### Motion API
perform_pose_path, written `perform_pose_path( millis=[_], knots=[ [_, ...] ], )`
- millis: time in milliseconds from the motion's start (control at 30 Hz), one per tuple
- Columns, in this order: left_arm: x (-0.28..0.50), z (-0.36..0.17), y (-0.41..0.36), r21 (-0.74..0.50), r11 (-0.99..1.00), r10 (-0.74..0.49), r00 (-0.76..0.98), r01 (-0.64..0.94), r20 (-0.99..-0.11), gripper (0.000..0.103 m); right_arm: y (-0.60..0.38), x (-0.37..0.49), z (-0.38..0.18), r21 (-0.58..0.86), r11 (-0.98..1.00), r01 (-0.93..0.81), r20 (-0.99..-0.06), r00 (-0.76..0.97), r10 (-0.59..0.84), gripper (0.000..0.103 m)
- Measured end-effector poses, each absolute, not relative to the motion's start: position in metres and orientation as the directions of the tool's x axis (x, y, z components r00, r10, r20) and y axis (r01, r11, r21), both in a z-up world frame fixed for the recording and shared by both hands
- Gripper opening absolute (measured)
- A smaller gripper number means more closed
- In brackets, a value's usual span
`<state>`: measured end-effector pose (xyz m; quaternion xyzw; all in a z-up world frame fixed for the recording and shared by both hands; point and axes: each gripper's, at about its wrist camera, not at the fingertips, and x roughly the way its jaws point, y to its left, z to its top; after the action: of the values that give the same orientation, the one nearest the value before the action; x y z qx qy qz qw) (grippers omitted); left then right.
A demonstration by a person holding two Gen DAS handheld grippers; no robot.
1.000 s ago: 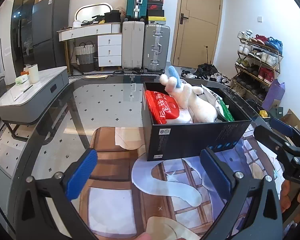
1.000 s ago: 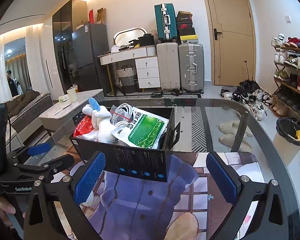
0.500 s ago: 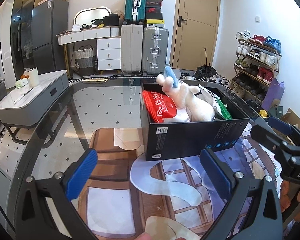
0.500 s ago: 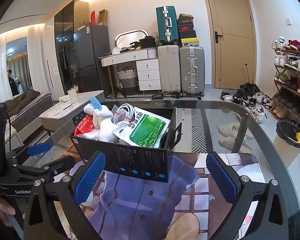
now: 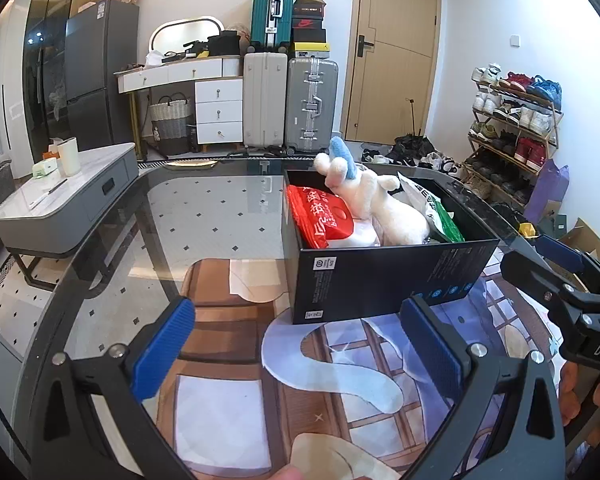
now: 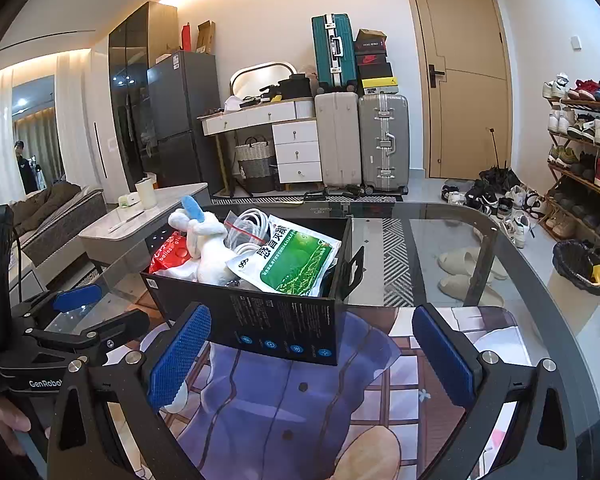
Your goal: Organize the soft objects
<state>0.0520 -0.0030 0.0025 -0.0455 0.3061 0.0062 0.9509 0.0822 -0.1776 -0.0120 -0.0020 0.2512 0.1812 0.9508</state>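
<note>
Soft items sit packed in black box [image 5: 384, 276] on glass desk [image 5: 204, 216]: white plush toy [image 5: 384, 208], red bag [image 5: 324, 216], green-white packet [image 6: 296, 260]. Left gripper [image 5: 296, 348] and right gripper [image 6: 320, 356] hover short of box, jaws spread, holding nothing. Risk: plush rides above the rim and could tip out if box is nudged.

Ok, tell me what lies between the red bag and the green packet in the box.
The white plush rabbit lies between red bag and green packet; the right wrist view also shows a white cable coil.
</note>
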Motion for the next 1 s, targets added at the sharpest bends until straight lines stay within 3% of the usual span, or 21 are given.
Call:
perform_pose_path(
  millis=[1000],
  knots=[
    [0.0500,0.0041,-0.0088,-0.063,0.997,0.003,0.824,-0.046,-0.567,0.103,-0.1804,0.0827,-0.0138,0.090,0.935,-0.343,-0.477,0.809,0.343,0.103]
  ],
)
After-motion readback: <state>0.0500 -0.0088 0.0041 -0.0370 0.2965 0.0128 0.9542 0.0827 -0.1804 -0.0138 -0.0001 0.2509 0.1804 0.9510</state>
